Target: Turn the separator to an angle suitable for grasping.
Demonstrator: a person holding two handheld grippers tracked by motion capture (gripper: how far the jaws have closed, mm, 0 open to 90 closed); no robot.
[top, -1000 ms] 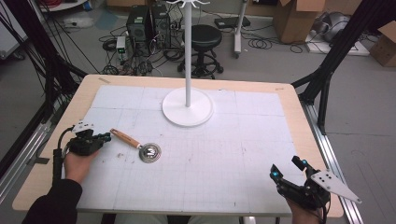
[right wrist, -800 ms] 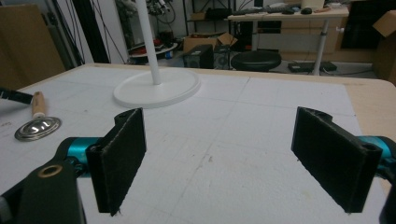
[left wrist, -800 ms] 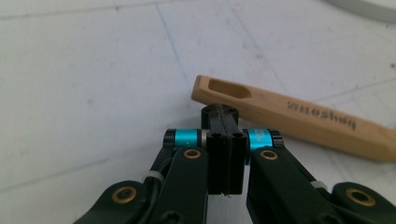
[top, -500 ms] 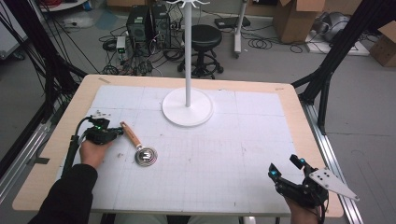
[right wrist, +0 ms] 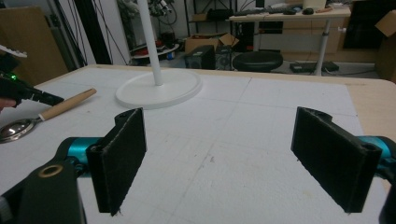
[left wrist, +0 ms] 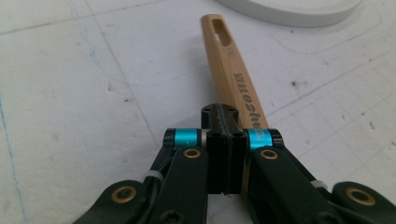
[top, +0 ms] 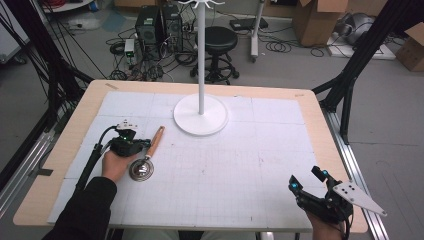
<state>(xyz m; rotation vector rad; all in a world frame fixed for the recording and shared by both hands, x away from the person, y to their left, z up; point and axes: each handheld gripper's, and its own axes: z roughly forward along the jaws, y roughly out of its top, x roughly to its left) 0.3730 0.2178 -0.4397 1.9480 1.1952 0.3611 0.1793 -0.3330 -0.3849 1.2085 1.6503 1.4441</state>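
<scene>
A spoon with a metal bowl (top: 141, 170) and a wooden handle (top: 155, 140) lies on the white mat left of centre, its handle pointing away toward the stand. My left gripper (top: 145, 145) is shut with nothing between its jaws, and its tip rests against the left side of the handle. In the left gripper view the shut jaws of my left gripper (left wrist: 219, 112) sit over the handle (left wrist: 229, 60), which runs ahead to its slotted end. My right gripper (top: 306, 179) stands open over the near right corner; my right gripper (right wrist: 233, 154) has nothing between its pads.
A white stand with a round base (top: 201, 117) and a thin pole rises at the far middle of the table. The table's wooden rim (top: 320, 125) frames the mat. A stool, computer cases and cables stand on the floor beyond.
My left hand has moved right and away across the mat. The spoon's handle has swung from pointing far-left to pointing far-right, and its bowl has slid a little left. The right gripper has kept still.
</scene>
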